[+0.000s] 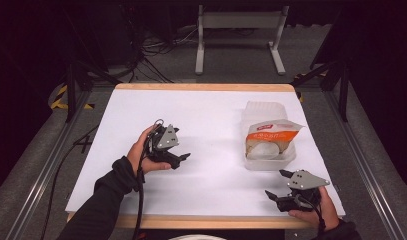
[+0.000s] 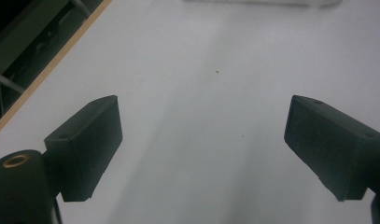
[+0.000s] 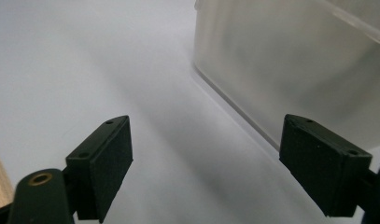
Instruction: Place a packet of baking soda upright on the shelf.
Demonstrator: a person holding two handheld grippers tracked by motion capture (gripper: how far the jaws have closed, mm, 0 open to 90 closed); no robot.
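Right tongs [image 1: 282,184]: jaws spread wide with nothing between them, held low near the front right corner of the surface [image 1: 206,115], just in front of the container.
Left tongs [image 1: 177,151]: also spread wide and empty, over the left half of the surface towards its front edge, well apart from the container and pointing across at it.
Right gripper view: the container's [image 3: 290,70] frosted wall stands close ahead, to the right of the gap between the jaws rather than inside it.
Left gripper view: bare white surface between the jaws, with what is probably the container's edge as a pale blur at the top of the frame.
Container [image 1: 269,159]: a clear plastic tub near the right edge of the surface, about midway between front and back, its long side running front to back.
Bag [image 1: 271,136]: an orange-and-white packet with a clear window, lying tilted inside the tub, its top corners poking above the rim; the print is too small to read.
Risk, tub: it looks light and thin-walled, so a closing jaw that meets only one wall would likely push it along the smooth surface or tip it.
Risk, bag: the film looks slippery and slack; a pinch on a loose corner could slide off or crumple it.
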